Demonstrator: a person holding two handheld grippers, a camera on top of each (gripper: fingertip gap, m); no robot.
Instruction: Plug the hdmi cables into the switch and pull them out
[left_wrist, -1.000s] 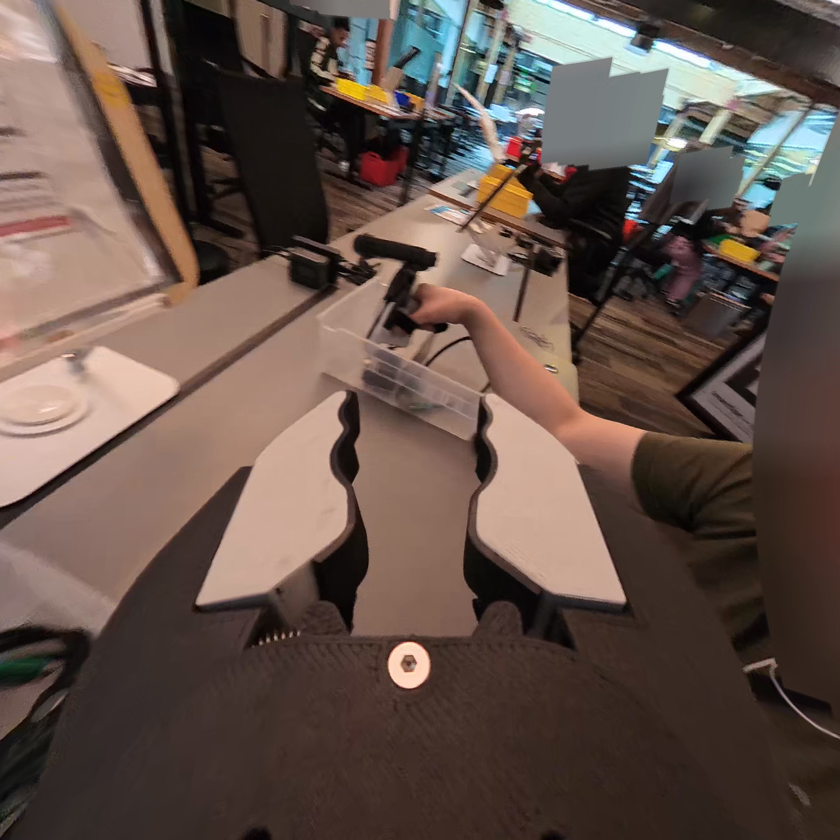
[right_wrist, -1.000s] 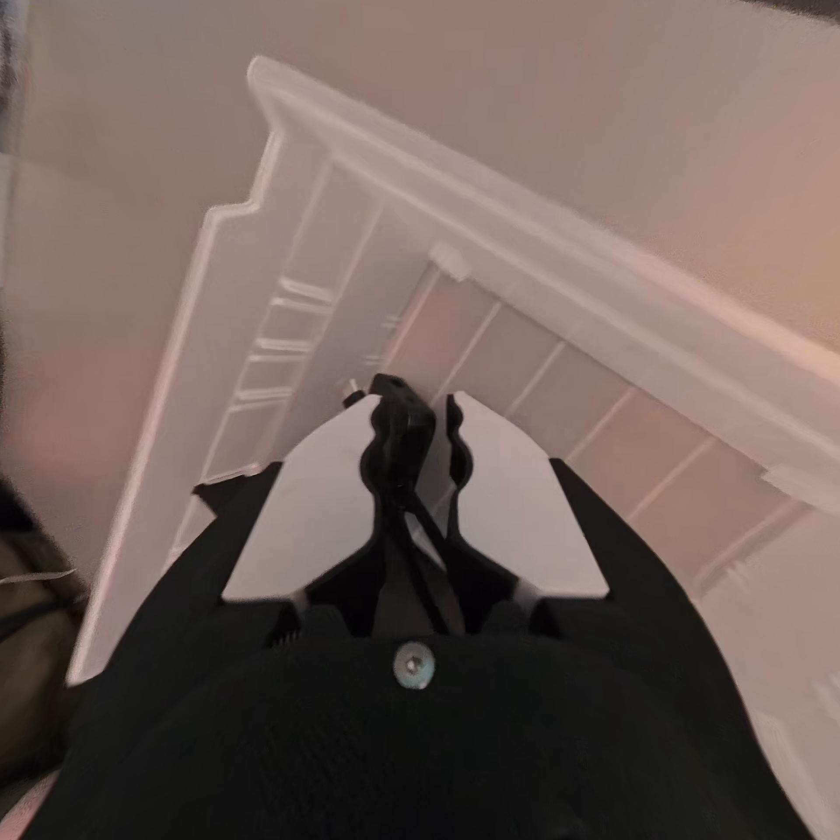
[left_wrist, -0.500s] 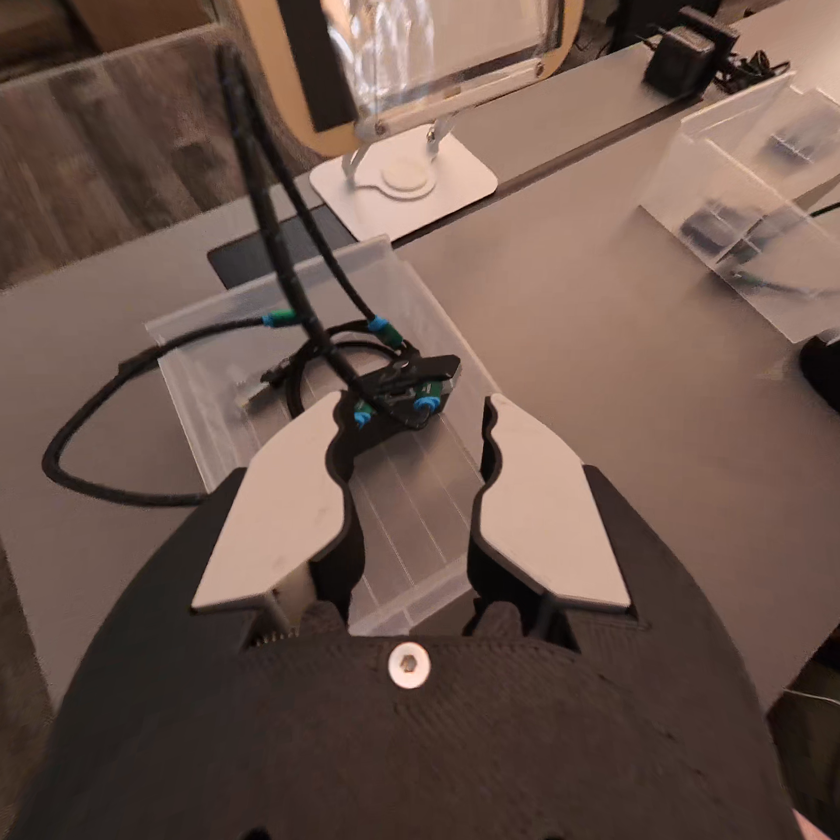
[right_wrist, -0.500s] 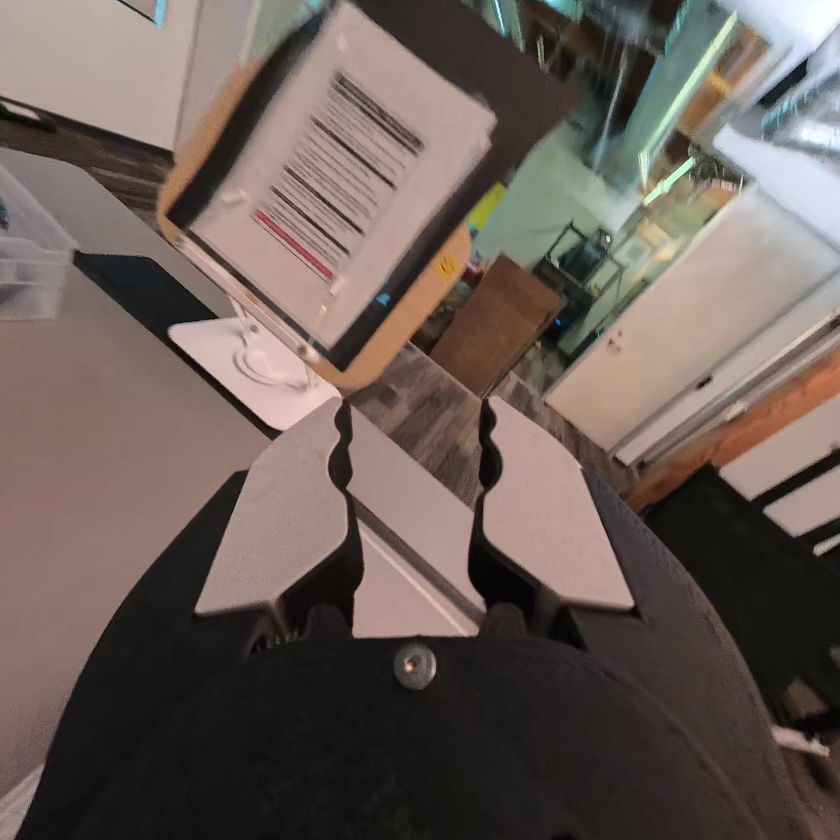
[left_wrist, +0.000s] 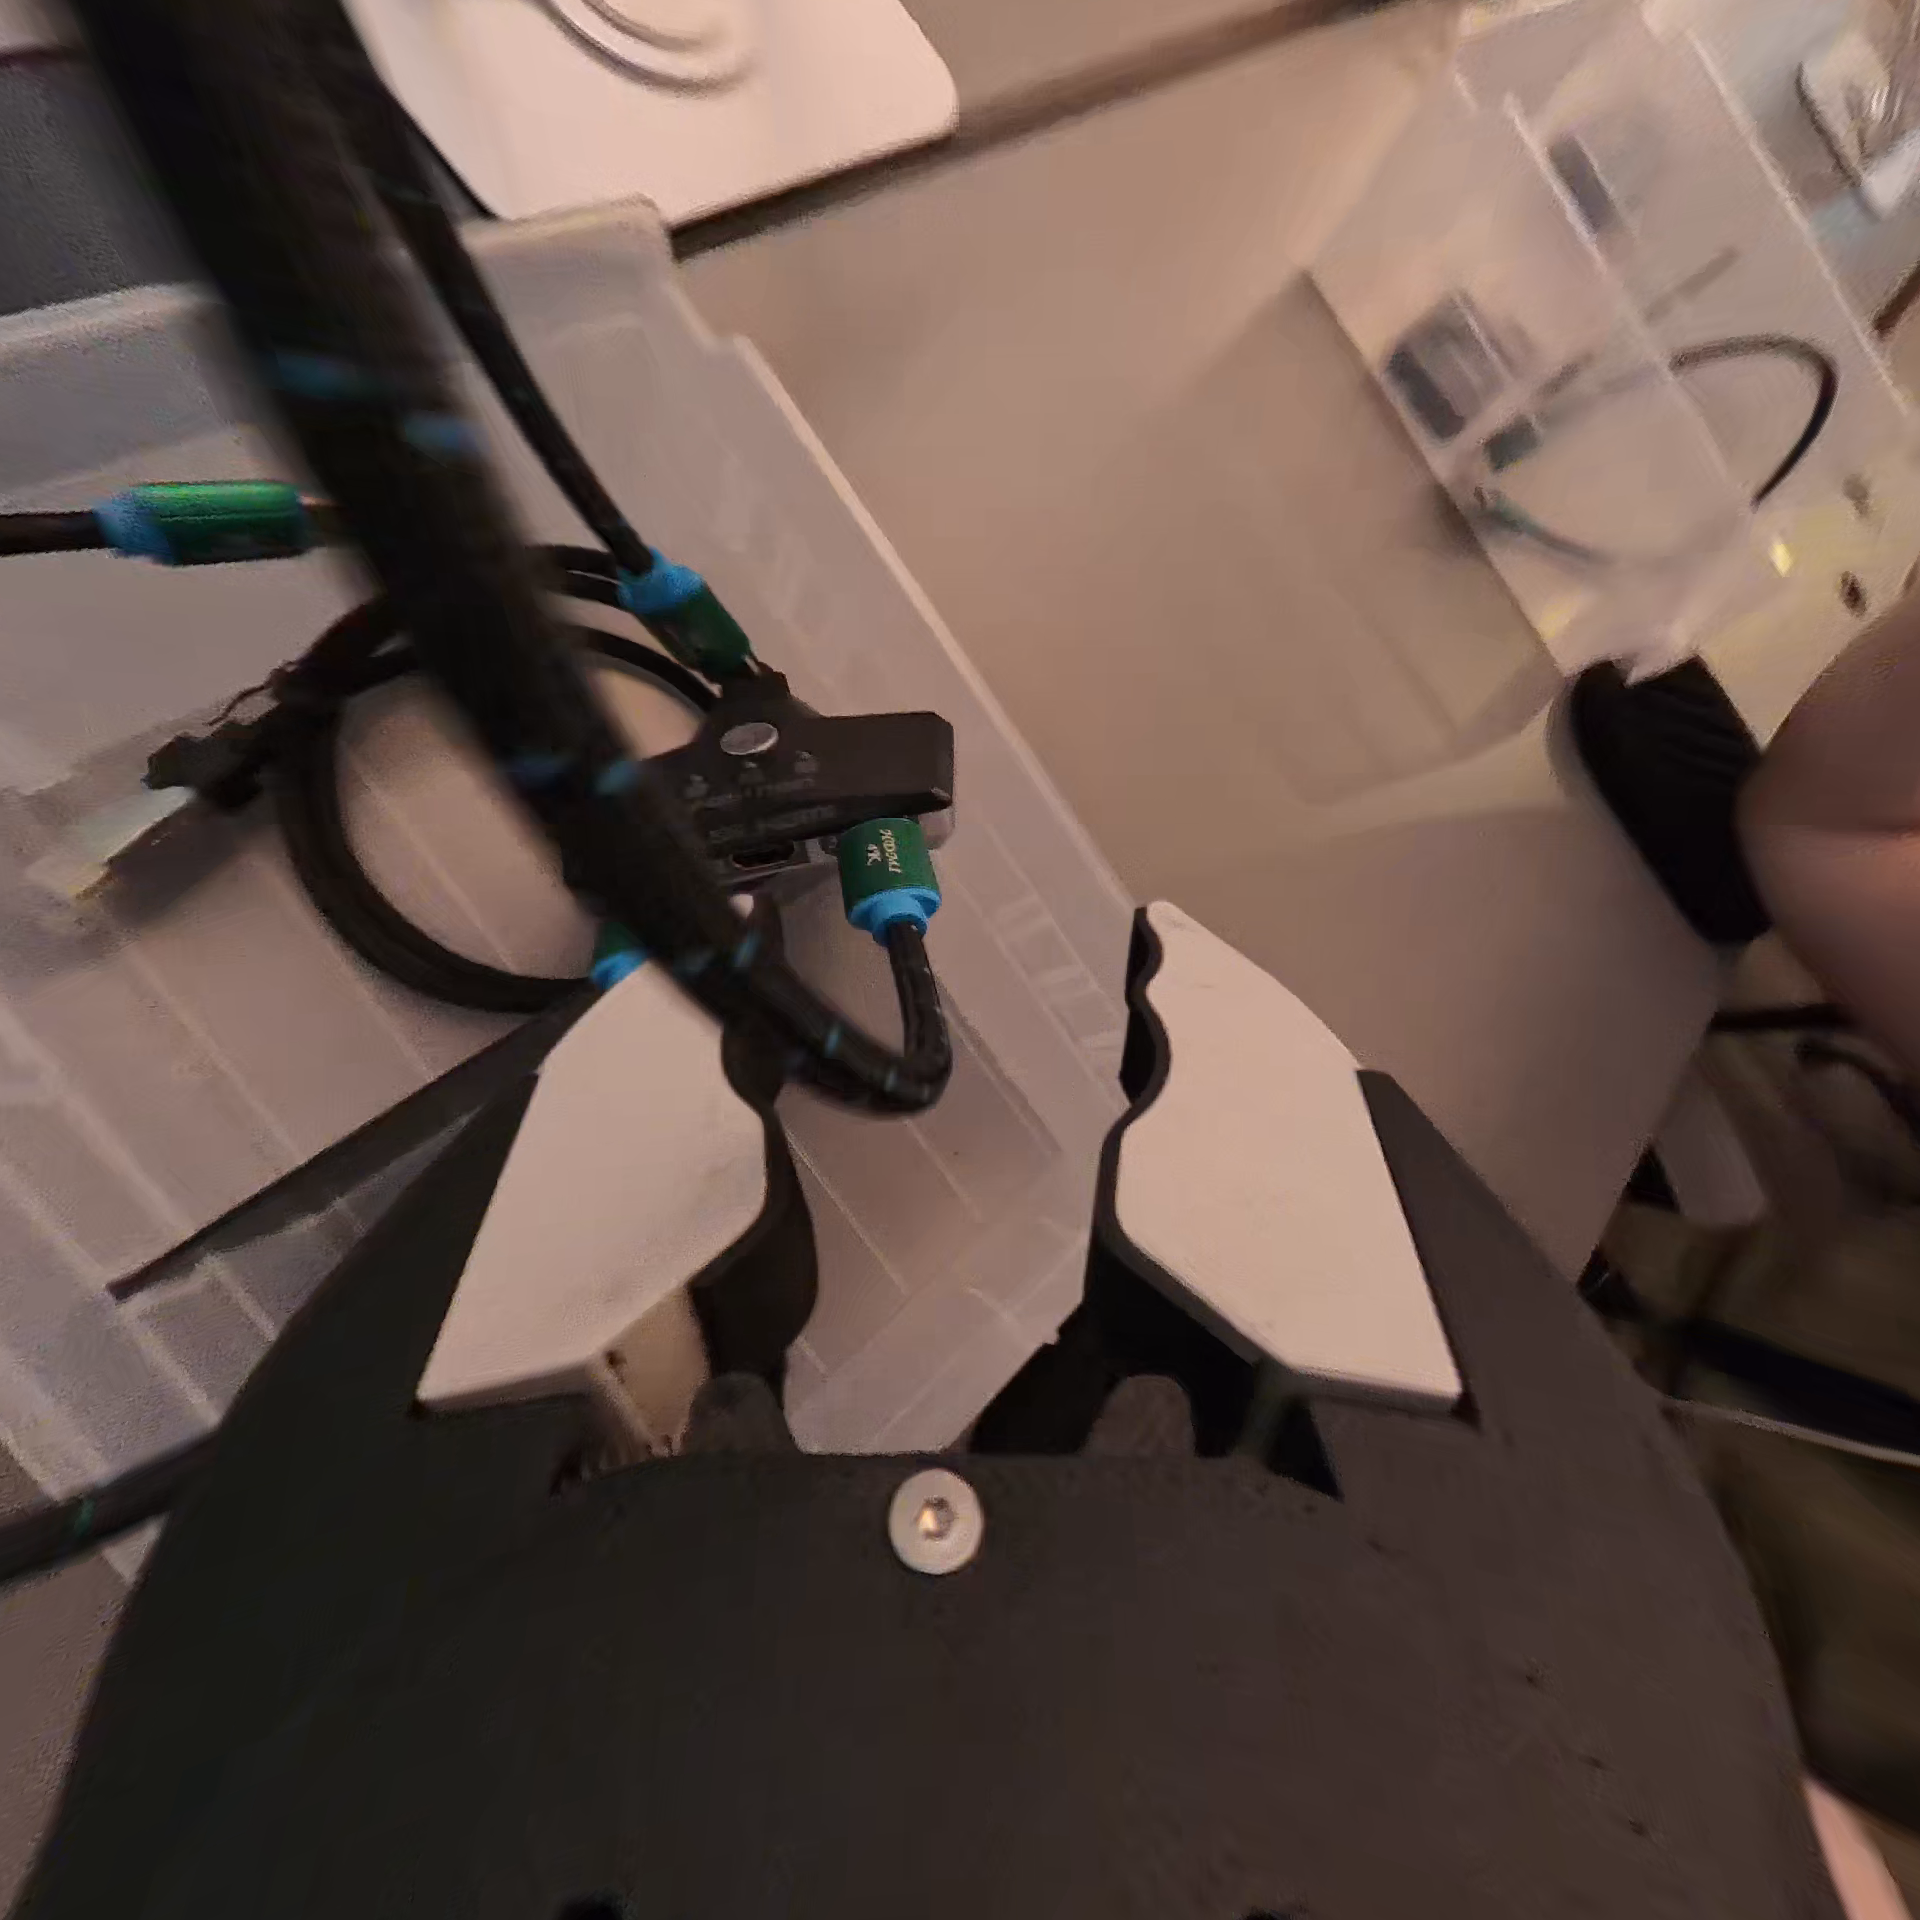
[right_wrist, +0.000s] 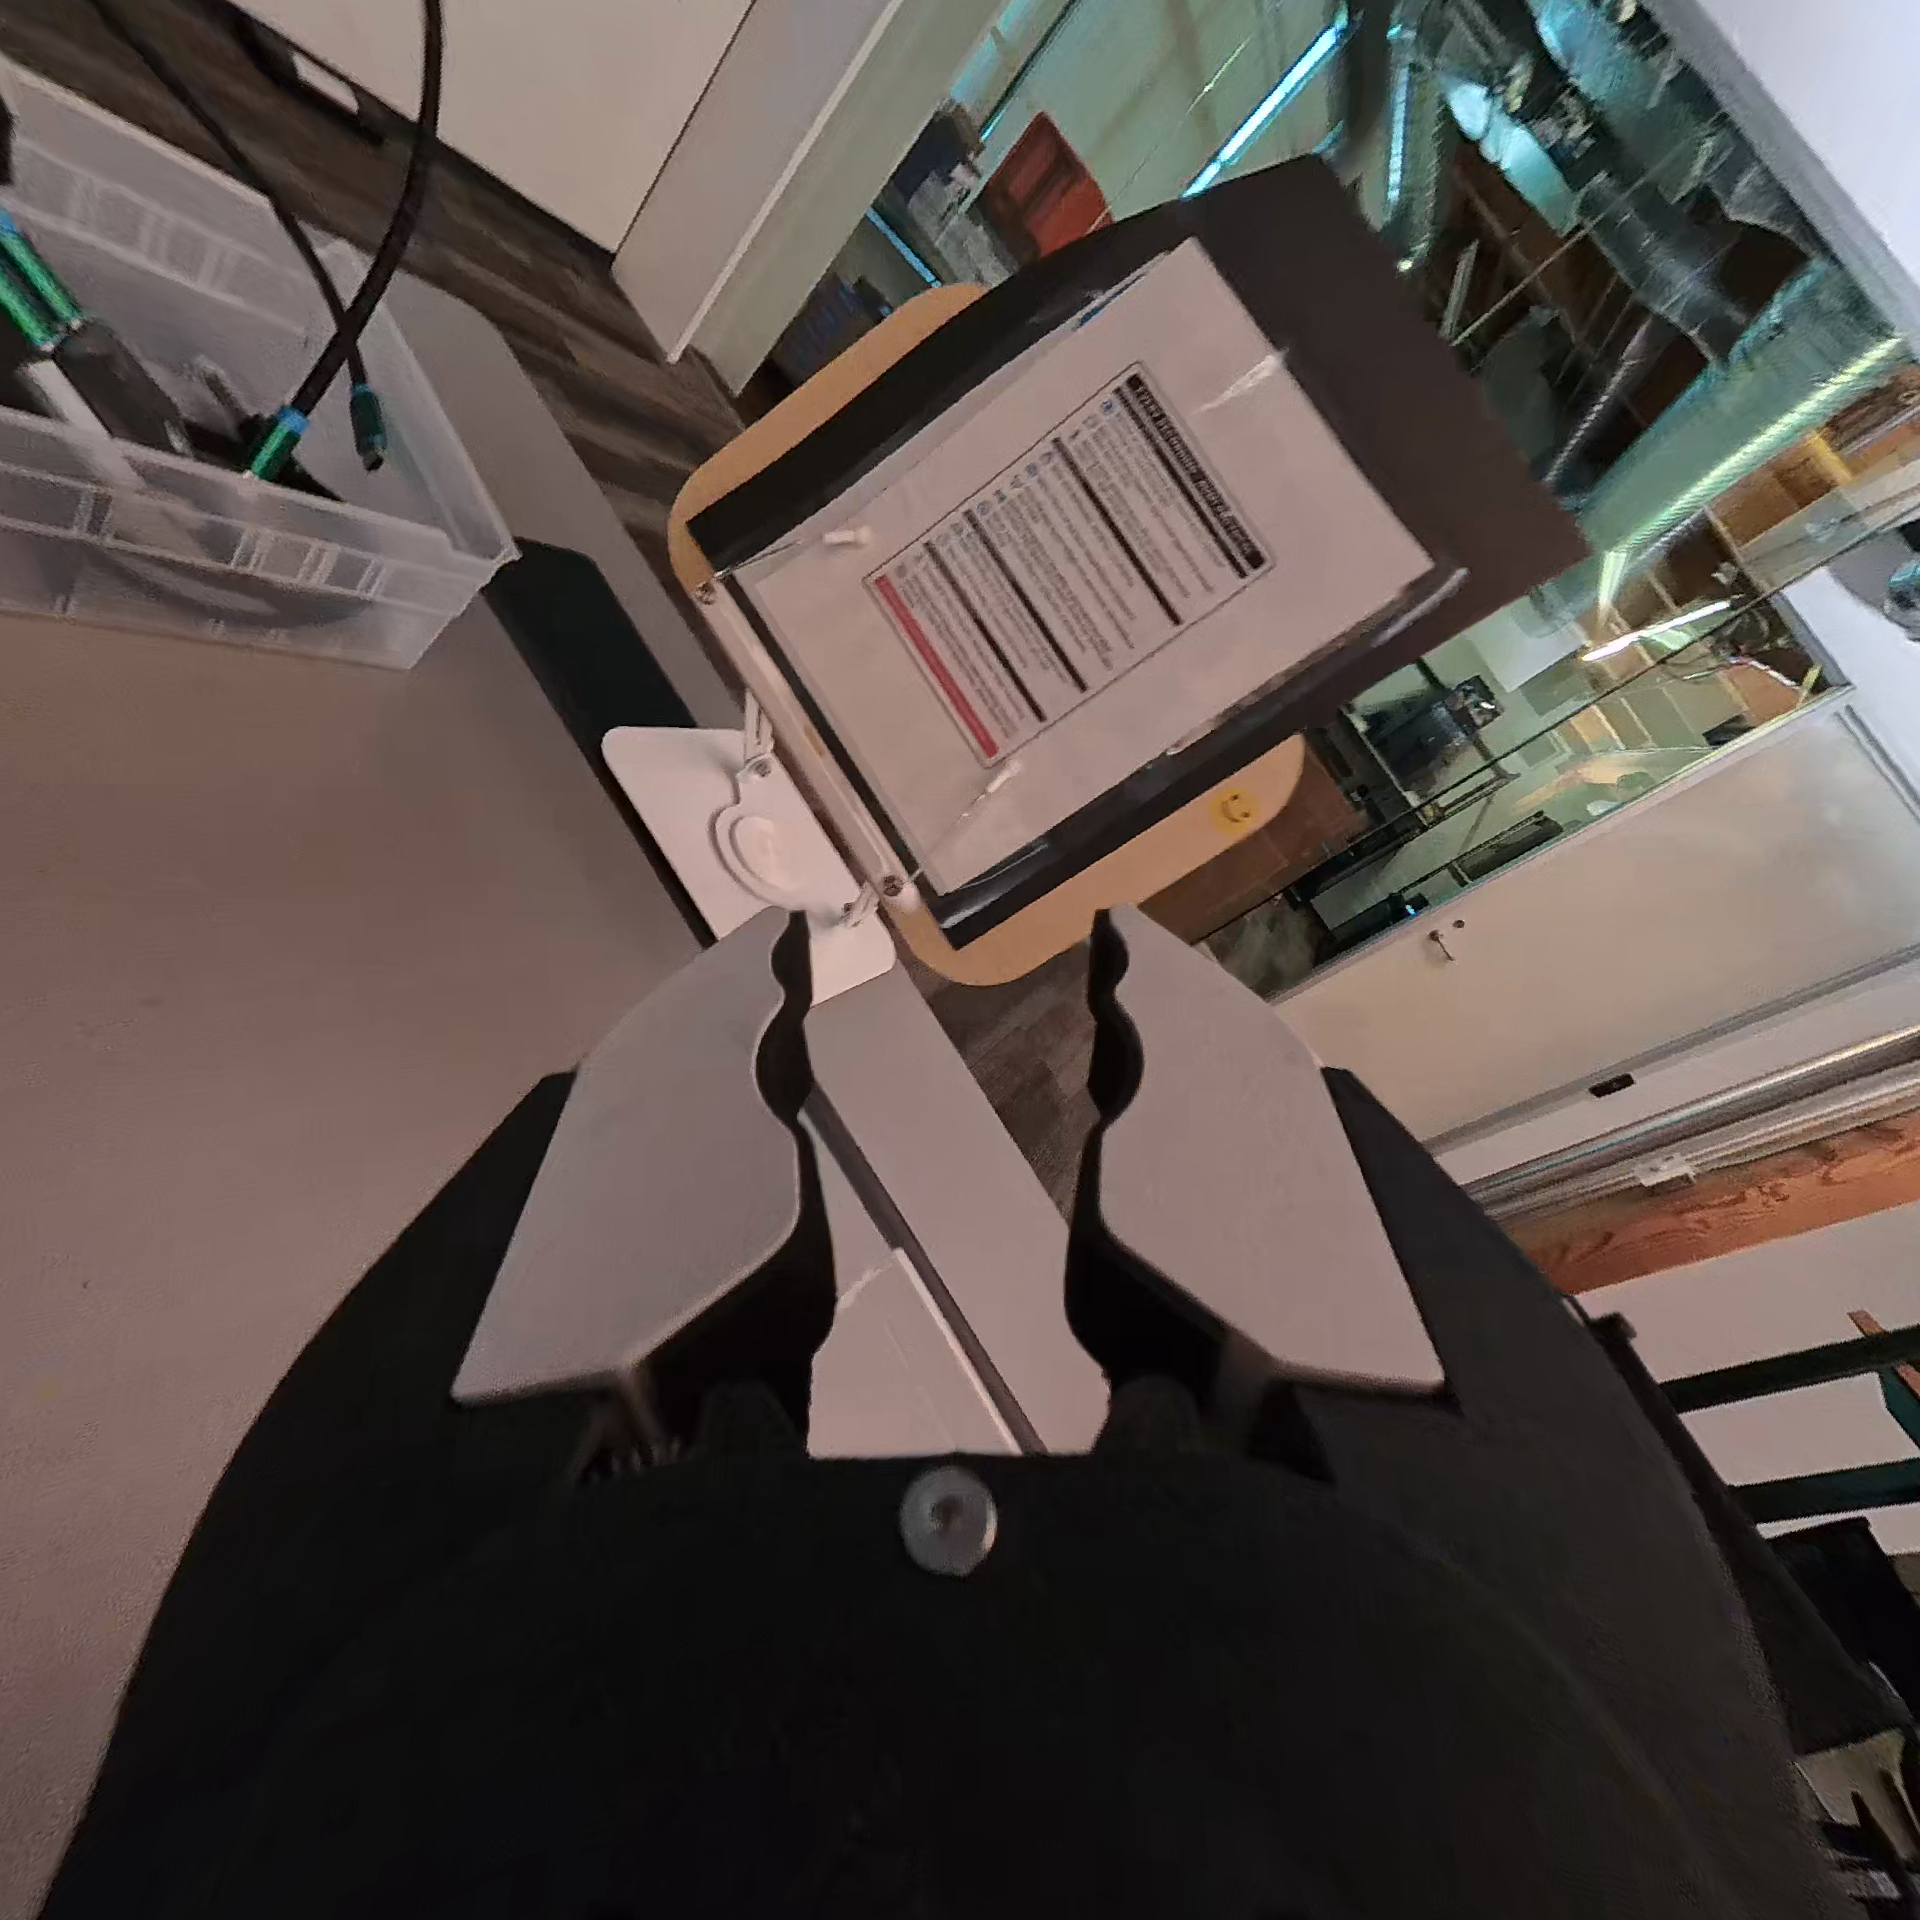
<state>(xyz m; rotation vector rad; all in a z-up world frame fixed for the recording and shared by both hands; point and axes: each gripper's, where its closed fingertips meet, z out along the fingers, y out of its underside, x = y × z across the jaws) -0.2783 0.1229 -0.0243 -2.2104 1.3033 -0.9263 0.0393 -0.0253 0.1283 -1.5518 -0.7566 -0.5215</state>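
In the left wrist view a small black HDMI switch (left_wrist: 821, 764) lies in a clear plastic tray (left_wrist: 914, 582). A green and blue HDMI plug (left_wrist: 885, 864) sits in its near side, and another plug (left_wrist: 684, 615) is at its far side. A third plug (left_wrist: 203, 520) hangs loose at the left. A thick braided cable (left_wrist: 416, 416) crosses in front, blurred. My left gripper (left_wrist: 899, 971) is open just short of the switch, with a cable loop against its left finger (left_wrist: 634, 1164). My right gripper (right_wrist: 940, 935) is open and empty above the table, pointing away at a sign stand.
A second clear bin (left_wrist: 1538, 343) with small parts stands to the right, with a hand (left_wrist: 1849, 748) near it. In the right wrist view the tray (right_wrist: 260, 582) with cables is far left. A framed sign (right_wrist: 1039, 623) on a white base (right_wrist: 717, 821) stands at the grey table's (right_wrist: 260, 987) edge.
My right gripper let go of a black connector in the second bin, opened and swung away. My left gripper turned to the tray and closed in on the switch.
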